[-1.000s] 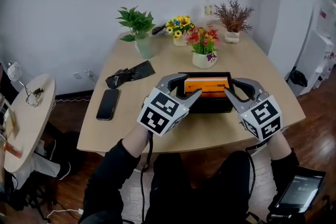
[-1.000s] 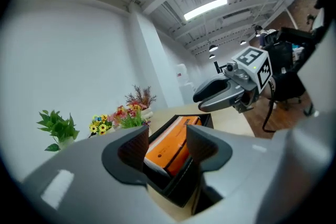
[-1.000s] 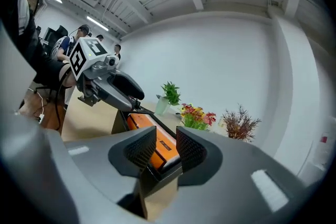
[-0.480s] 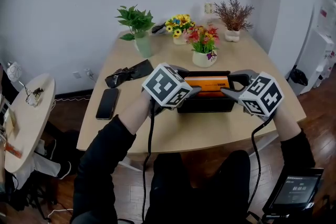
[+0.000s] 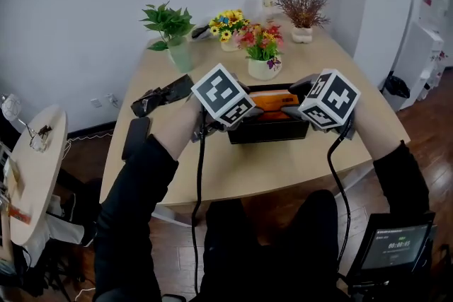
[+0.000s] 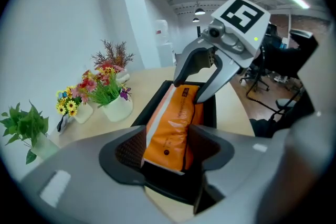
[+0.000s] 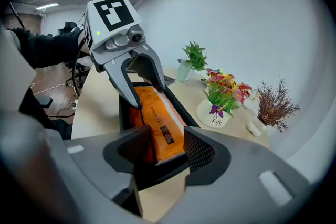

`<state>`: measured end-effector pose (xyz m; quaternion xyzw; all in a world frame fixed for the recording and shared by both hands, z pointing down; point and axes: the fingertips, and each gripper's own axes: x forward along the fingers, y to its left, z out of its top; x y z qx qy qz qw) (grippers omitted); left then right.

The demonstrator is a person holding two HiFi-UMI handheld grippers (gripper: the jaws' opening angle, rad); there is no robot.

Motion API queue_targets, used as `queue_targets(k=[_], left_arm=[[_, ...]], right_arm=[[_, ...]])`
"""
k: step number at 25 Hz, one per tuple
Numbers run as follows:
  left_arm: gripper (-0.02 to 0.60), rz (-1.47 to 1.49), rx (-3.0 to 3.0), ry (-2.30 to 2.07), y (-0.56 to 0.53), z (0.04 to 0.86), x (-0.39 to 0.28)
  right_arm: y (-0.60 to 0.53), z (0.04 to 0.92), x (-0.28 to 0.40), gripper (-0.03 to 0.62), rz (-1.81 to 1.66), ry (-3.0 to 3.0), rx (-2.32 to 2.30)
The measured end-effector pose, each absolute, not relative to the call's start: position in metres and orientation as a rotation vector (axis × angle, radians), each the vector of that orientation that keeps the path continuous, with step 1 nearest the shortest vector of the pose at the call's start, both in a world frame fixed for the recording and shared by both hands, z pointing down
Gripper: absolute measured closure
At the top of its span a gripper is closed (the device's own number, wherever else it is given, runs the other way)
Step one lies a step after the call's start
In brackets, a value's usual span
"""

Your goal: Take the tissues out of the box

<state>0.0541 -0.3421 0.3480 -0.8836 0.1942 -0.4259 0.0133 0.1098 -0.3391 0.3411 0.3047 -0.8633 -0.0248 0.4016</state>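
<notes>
Orange tissue pack (image 5: 272, 101) lies in black box (image 5: 265, 132) on counter (image 5: 283, 166). Left gripper (image 6: 165, 147): jaws wide, closing, pack end between. Right gripper (image 7: 168, 152): jaws opening around other end.

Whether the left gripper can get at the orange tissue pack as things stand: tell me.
Probably yes. The left gripper is at one end of the orange tissue pack, which lies uncovered in the open black box; that end sits between its closing jaws, and nothing blocks them.
</notes>
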Motion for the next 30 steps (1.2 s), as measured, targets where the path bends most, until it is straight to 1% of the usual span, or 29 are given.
queue_targets(k=[9, 15, 24, 27, 30], left_arm=[[0.380, -1.267, -2.709, 0.588, -0.344, 0.349, 0.057], [0.391, -1.267, -2.671, 0.607, -0.346, 0.346, 0.055], [0.433, -1.225, -2.627, 0.640, -0.345, 0.347, 0.056], [0.441, -1.191, -2.644, 0.663, -0.343, 0.346, 0.057], [0.467, -1.097, -2.590, 0.718, -0.340, 0.342, 0.060]], right_arm=[[-0.343, 0.345, 0.109, 0.423, -0.078, -2.184, 0.784], [-0.343, 0.341, 0.105, 0.451, -0.129, -2.164, 0.778], [-0.340, 0.342, 0.102, 0.496, -0.217, -2.157, 0.790], [-0.337, 0.341, 0.103, 0.509, -0.242, -2.164, 0.797], [-0.334, 0.340, 0.105, 0.531, -0.307, -2.176, 0.831]])
